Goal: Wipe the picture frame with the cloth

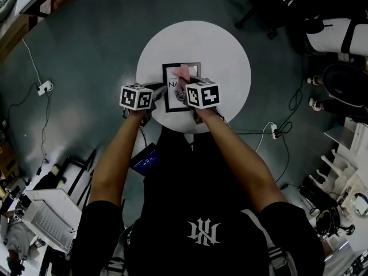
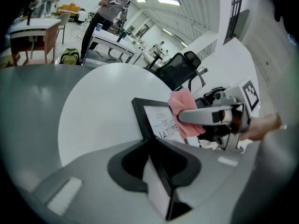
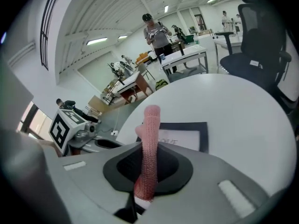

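Cloth [image 3: 149, 148] is pinched upright in my right gripper [image 3: 145, 181], jaws closed on it. My left gripper [image 2: 158, 181] clamps the picture frame [image 2: 156, 120] by its left edge. The frame is on the round table [image 1: 230, 45], straight ahead of and below the cloth, long axis running away from me. Right is the wiping hand.

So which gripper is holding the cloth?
The right gripper: the pink cloth is pinched in its jaws. The left gripper clamps the picture frame edge instead.

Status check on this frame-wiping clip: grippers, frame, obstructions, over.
Left gripper shut on picture frame edge, frame flat on white table. Right gripper shut on pink cloth, cloth over the frame's face. Nothing blocking.
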A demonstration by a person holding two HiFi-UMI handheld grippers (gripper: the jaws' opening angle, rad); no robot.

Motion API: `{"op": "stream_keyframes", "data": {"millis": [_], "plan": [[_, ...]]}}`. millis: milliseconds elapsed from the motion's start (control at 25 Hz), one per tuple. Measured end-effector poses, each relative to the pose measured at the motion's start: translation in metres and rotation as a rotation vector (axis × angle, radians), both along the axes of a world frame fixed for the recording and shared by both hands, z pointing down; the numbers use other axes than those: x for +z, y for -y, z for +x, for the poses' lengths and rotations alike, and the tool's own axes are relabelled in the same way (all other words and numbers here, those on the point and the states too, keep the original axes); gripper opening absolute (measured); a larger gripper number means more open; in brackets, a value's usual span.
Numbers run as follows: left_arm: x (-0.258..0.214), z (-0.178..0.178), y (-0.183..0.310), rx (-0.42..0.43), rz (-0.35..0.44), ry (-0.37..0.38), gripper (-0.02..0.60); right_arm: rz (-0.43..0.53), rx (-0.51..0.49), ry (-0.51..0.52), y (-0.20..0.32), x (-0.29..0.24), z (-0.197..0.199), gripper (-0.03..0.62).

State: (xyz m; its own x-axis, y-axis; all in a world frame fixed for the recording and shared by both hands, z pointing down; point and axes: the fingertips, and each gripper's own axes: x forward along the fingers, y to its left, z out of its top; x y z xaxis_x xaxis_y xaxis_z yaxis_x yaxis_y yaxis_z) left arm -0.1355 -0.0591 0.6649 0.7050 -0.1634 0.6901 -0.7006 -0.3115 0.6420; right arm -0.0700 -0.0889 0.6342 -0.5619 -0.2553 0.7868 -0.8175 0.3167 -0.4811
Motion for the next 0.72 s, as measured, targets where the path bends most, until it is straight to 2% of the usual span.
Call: {"op": "stream_keyframes", "data": {"millis": [160,440,720], "plan": [[0.002,0.0,-0.001,0.007,-0.008,0.001,0.057,-0.018,-0.09,0.118,-0.013,0.007,-0.045,0.025],[0.002,-0.002,-0.005,-0.011,-0.011,-0.007,0.053,-0.055,-0.137,0.063,-0.019,0.033,-0.052,0.023],[0.004,-0.003,-0.003,-0.012,-0.006,-0.015,0.06,-0.039,-0.147,0.02,-0.02,0.036,-0.043,0.023]]}}
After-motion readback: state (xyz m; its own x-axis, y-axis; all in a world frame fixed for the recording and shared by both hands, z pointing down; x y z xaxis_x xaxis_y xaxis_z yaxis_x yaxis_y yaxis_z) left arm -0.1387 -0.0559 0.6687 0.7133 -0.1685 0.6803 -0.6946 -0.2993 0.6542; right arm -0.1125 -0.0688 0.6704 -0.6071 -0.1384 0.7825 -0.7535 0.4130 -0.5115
